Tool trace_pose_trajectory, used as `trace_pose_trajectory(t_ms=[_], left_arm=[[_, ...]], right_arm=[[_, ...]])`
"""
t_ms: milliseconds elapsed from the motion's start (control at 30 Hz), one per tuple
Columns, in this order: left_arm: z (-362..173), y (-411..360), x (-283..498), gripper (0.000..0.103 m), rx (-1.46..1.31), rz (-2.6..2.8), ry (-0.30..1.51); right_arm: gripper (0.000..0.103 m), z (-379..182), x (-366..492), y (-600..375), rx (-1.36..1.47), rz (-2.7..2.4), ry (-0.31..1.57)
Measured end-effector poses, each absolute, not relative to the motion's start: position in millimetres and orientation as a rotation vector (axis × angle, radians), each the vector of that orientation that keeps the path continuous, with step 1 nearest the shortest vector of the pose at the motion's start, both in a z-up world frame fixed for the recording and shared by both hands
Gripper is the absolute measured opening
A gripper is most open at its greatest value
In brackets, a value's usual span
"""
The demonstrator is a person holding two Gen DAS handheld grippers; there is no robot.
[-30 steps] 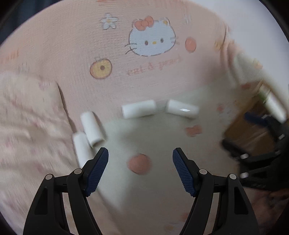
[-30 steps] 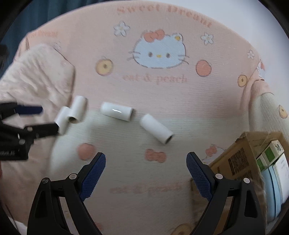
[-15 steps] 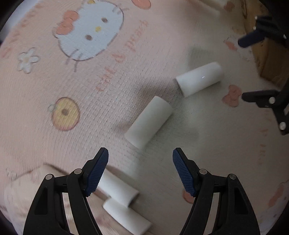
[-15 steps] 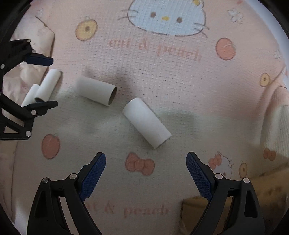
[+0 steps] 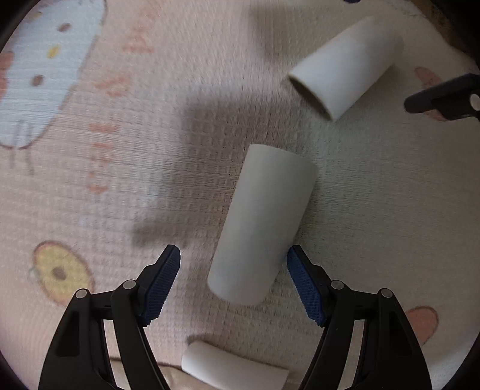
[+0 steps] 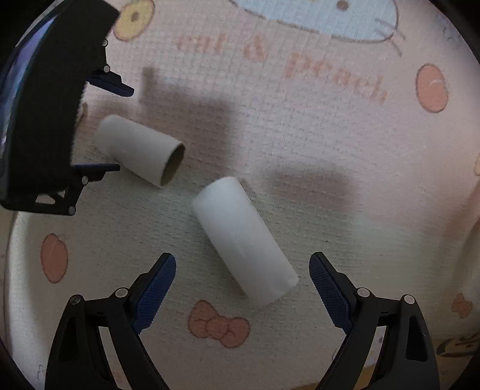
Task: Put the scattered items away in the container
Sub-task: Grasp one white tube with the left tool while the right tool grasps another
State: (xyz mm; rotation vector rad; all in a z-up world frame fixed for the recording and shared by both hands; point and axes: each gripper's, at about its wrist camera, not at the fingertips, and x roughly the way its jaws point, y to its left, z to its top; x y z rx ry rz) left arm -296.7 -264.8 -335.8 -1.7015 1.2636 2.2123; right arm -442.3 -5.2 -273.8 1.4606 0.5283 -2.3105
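The blanket [image 6: 330, 144] reads "eat & peach" in pink letters

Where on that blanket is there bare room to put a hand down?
Bare blanket lies right of the white tube, toward the peach print. It is crowded on the left, where the brown-cored tube sits between the left gripper fingers.

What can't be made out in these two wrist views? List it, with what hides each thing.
- Container: in neither view, so its place is unknown.
- Third cardboard tube, left wrist view: cut off by the bottom edge.
- Cartoon cat print on the blanket, right wrist view: cropped by the top edge.
- Left gripper, right wrist view: whether its fingers touch the open-ended tube cannot be told.
- Blanket lettering, left wrist view: too blurred to read.
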Motion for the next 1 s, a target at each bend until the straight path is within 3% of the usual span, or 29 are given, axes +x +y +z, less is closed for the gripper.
trace_pose_trajectory(t_ms=[100, 233, 333, 367, 500, 633, 1000], left_arm=[[-341.6, -265.7, -304.4, 0.077, -1.72, 2.214, 1.241], [-342.1, -266.1, -306.0, 0.077, -1.709, 2.216, 1.211], [-341.5, -268.2, -304.8, 0.064, -1.739, 2.212, 1.119], [-341.7, -268.6, -304.2, 0.059, -1.746, 2.212, 1.095], [-343.6, -266.8, -298.1, 0.059, -1.762, 2.255, 1.085], [-348.1, -262.2, -289.5, 0.058, -1.799, 2.276, 1.03], [-332.9, -254.6, -248.3, 0.057, -1.933, 2.307, 0.848]], right_arm=[[0.088, -282.1, -451.7, 2.8, 1.508, -2.31, 0.47], [0.082, -292.9, -464.4, 26.2, 1.586, -2.289, 0.175], [0.074, -298.4, -466.8, 42.9, 1.614, -2.267, -0.046], [0.069, -298.8, -465.2, 45.1, 1.607, -2.276, -0.05], [0.049, -303.4, -456.2, 42.6, 1.619, -2.252, 0.046], [0.046, -298.8, -444.8, 41.4, 1.617, -2.245, 0.082], [0.043, -273.9, -383.1, 74.2, 1.766, -2.293, -0.126]])
